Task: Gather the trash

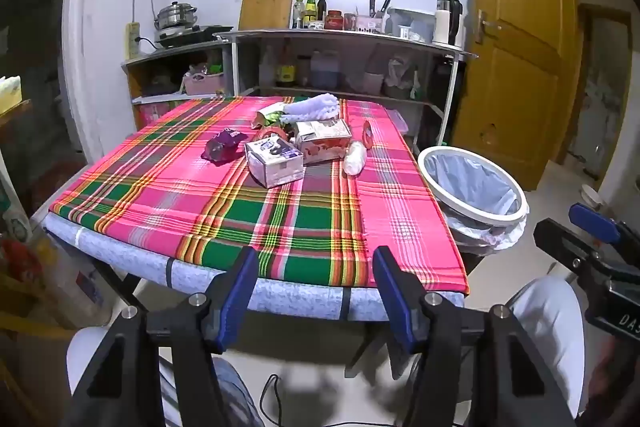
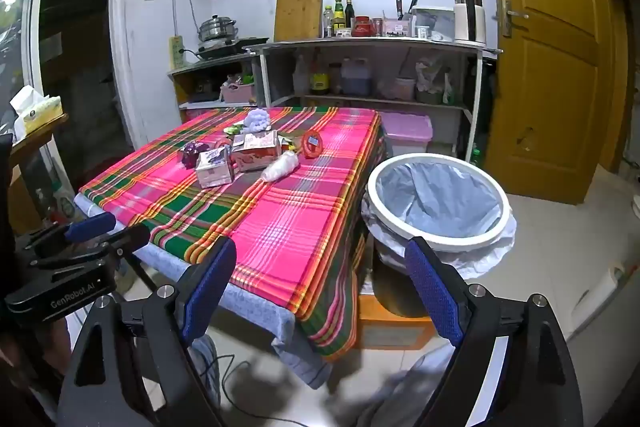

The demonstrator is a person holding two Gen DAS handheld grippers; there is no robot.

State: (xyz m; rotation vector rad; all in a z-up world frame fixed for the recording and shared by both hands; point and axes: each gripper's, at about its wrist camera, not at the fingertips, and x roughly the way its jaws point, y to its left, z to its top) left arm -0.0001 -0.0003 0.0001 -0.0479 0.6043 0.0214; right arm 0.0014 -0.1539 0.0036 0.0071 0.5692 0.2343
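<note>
Left wrist view: left gripper (image 1: 316, 291) and right gripper (image 2: 320, 287) both spread, empty; trash pile (image 1: 296, 143) on table (image 1: 224, 215), bin (image 2: 436, 203) beside.

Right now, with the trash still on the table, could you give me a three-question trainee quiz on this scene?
1. True or false: both tools hold nothing.
2. Which item lies nearest the lined trash bin? A) purple wrapper B) white crumpled plastic bag C) small carton
3. Fill in: the bin stands on the floor beside the table's ____ edge, seen from the tools.

Key: 1 true: left tool and right tool are open and empty. 2 B. 3 right.
</note>
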